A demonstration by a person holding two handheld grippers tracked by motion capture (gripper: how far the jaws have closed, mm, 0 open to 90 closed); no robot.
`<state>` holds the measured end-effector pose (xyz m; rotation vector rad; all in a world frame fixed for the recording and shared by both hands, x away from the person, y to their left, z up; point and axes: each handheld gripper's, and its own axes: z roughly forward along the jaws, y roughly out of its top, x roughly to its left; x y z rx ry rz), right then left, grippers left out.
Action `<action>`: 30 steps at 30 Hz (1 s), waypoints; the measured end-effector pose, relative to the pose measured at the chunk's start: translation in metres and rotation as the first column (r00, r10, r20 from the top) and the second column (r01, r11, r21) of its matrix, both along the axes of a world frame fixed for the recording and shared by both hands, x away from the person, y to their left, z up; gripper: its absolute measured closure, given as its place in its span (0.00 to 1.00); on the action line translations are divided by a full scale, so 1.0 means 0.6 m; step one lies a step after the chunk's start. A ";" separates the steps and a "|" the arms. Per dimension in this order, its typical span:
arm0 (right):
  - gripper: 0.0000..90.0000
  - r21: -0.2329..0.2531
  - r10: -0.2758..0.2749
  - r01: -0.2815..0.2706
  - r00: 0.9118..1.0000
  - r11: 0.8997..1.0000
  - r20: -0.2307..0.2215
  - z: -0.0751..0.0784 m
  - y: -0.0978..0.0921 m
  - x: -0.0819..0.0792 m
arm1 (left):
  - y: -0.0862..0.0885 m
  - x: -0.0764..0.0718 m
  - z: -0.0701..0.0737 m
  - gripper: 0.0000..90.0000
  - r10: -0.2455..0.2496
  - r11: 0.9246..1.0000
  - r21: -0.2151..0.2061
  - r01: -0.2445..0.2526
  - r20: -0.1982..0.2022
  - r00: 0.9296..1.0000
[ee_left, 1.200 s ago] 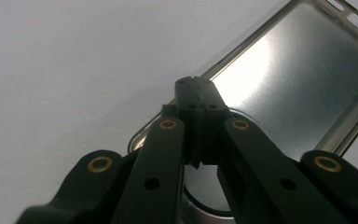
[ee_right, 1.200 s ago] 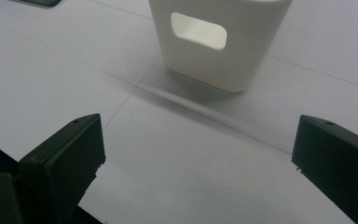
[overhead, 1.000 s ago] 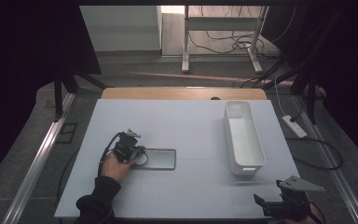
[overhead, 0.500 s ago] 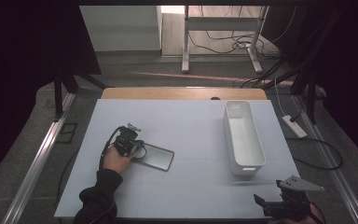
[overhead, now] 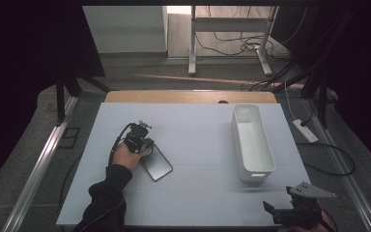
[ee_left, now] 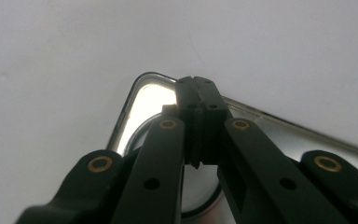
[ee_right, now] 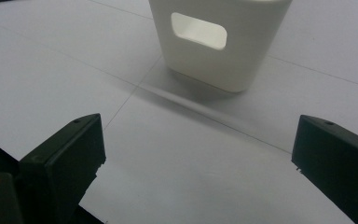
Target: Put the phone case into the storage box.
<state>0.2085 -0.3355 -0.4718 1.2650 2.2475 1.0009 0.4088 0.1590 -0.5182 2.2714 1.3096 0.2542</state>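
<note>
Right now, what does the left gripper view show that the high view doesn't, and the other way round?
The left gripper view gives the close detail: the left gripper has its jaws pressed together over a rounded, shiny-rimmed corner of the phone. The high view gives the layout: the phone lies slanted near the table's left side, the white bin stands to the right, and the right gripper waits at the near right edge. Both show the left gripper, the phone and the pale tabletop.
</note>
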 end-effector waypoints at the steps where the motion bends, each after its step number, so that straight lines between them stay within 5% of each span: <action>1: 0.02 0.001 0.000 0.000 1.000 1.000 0.000 0.000 0.000 0.000 | -0.003 0.001 0.000 0.99 -0.003 1.000 0.000 0.003 0.000 1.000; 30: 0.03 0.005 0.002 -0.002 1.000 1.000 -0.006 0.000 -0.002 -0.001 | -0.051 0.024 0.005 0.99 -0.064 0.998 -0.026 0.064 -0.011 0.998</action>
